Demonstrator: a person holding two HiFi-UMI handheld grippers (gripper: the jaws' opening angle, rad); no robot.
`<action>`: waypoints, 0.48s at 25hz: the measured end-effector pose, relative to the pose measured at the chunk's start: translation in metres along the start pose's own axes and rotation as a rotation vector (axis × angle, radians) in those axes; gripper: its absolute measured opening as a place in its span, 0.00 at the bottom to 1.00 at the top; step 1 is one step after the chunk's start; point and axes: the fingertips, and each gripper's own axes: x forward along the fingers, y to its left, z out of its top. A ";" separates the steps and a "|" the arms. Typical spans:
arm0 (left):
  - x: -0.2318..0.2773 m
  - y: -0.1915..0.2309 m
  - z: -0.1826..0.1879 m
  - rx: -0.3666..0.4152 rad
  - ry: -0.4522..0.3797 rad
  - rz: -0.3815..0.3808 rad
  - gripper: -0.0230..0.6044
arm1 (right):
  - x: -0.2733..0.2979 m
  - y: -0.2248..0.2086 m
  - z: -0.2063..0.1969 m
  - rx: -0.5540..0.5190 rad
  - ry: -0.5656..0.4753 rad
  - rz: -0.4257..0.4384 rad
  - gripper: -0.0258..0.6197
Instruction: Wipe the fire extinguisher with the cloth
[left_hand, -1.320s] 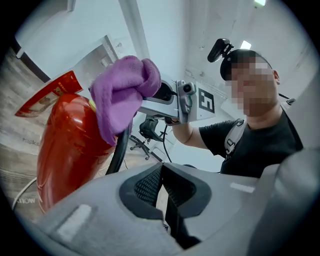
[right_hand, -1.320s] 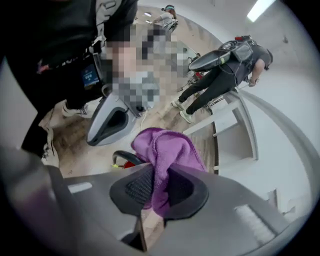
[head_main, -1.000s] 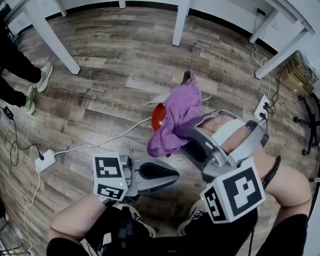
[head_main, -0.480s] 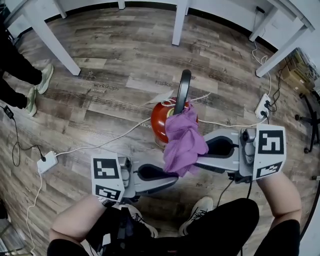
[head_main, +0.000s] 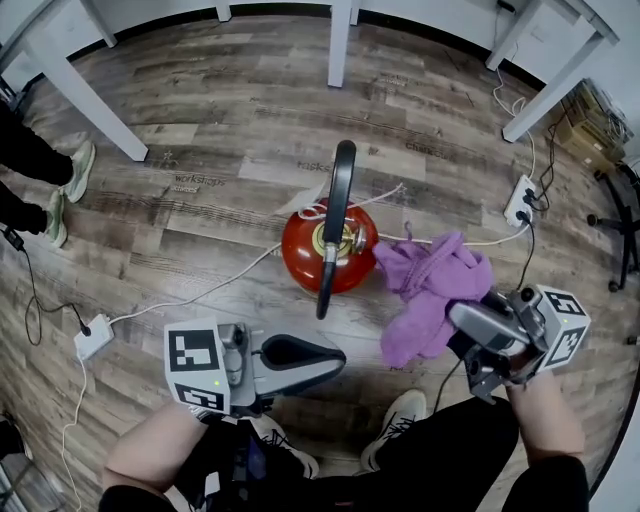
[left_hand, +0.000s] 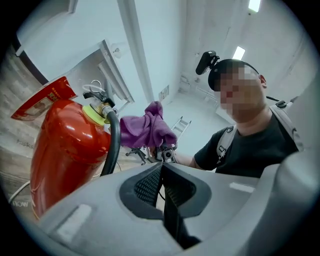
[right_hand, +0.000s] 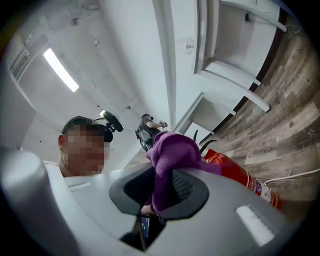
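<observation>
A: Where does the fire extinguisher (head_main: 328, 245) stand?

B: Upright on the wood-plank floor (head_main: 200, 100), about mid-scene from the head view. It's a red body seen from above, with its black hose (head_main: 335, 220) running across the top.

A: And the cloth (head_main: 430, 295)?

B: Purple and bunched, just to the right of the extinguisher. Whether it touches the red body I can't tell. It hangs from the right gripper (head_main: 468, 318), which is clamped on it. In the right gripper view the fabric (right_hand: 167, 155) is pinched between the two pads and spills up over them, with the extinguisher (right_hand: 235, 172) behind it.

A: What about the left gripper (head_main: 335, 358)?

B: It sits low, on the near side of the extinguisher, pointing roughly level. Its jaws are pressed together with nothing between them, which shows plainly in the left gripper view (left_hand: 161, 169). The extinguisher (left_hand: 67, 150) fills the left of that view, and the cloth (left_hand: 145, 130) shows beyond it.

A: Anything around them?

B: A white cable (head_main: 200, 290) runs across the floor from the extinguisher's side to a power strip (head_main: 92, 338) at the left. White legs (head_main: 85, 95) stand along the far edge. A bystander's pale shoes (head_main: 79, 163) are at the left border
</observation>
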 end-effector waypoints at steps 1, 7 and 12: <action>0.000 0.001 -0.001 -0.008 -0.005 0.010 0.03 | -0.003 0.000 -0.001 0.005 -0.005 -0.007 0.12; 0.002 -0.001 -0.003 -0.190 -0.117 0.134 0.03 | -0.012 0.009 -0.012 0.159 -0.020 -0.057 0.12; 0.001 -0.044 0.003 -0.331 -0.161 0.242 0.03 | -0.004 0.060 0.012 0.244 -0.031 -0.124 0.12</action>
